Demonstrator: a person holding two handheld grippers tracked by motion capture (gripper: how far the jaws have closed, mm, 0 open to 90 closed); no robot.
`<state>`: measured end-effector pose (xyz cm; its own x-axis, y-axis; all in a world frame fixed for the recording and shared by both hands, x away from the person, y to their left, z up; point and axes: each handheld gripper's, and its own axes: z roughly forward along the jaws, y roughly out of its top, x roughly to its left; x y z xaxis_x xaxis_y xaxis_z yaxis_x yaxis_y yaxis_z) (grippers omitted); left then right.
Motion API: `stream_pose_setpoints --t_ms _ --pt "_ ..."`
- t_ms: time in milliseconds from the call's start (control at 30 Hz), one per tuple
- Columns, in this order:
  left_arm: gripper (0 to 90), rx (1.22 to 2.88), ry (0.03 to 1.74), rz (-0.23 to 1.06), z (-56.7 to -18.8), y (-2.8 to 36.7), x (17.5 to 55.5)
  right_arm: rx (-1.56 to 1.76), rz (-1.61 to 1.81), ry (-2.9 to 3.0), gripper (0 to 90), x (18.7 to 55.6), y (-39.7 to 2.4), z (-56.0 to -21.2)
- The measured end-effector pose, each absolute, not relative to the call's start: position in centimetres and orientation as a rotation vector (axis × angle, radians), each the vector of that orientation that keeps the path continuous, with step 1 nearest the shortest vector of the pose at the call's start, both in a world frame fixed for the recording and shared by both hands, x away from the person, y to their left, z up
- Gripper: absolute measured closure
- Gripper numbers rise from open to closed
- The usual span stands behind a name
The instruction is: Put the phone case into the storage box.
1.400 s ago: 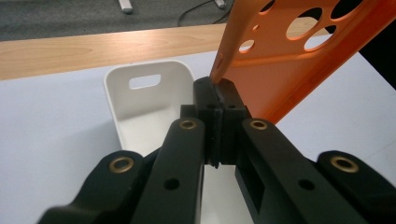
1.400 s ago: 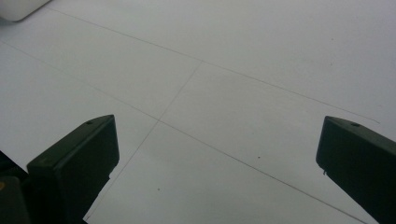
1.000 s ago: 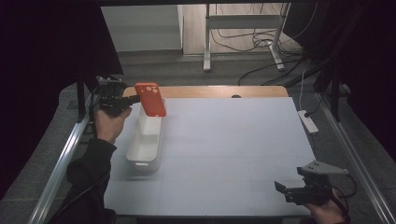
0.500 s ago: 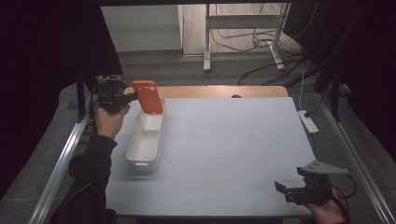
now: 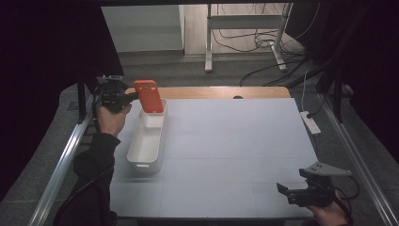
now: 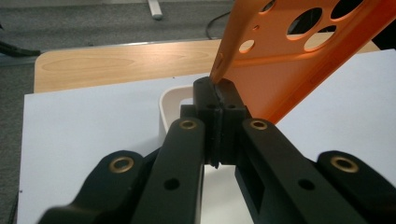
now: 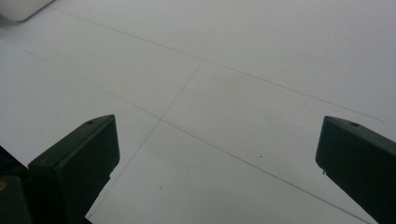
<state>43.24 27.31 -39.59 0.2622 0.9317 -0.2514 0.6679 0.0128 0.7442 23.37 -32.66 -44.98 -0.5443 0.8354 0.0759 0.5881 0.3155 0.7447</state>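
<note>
Your left gripper (image 5: 123, 98) clamps the orange phone case (image 5: 148, 96) above the white bin's (image 5: 147, 136) far end; your right gripper (image 5: 288, 190) gapes, well apart from the bin.

**Orange phone case held over the white bin**

The phone case (image 5: 148, 96) is orange, thin and rectangular with rounded corners, and has round camera cut-outs near one end (image 6: 299, 37). It is off the table, standing nearly upright and slightly tilted, pinched at one edge. It hangs above the far end of the bin (image 5: 147, 143), a long, narrow white tub with rounded corners that lies lengthwise at the left side of the white table top.
</note>
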Motion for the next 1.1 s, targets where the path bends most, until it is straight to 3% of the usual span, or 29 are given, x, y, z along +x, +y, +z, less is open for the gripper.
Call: stream_pose_setpoints --t_ms 1100 --pt "89.6 1.755 1.505 0.391 -42.5 26.8 45.3 1.274 1.086 2.260 0.3 23.3 -32.7 -45.0"
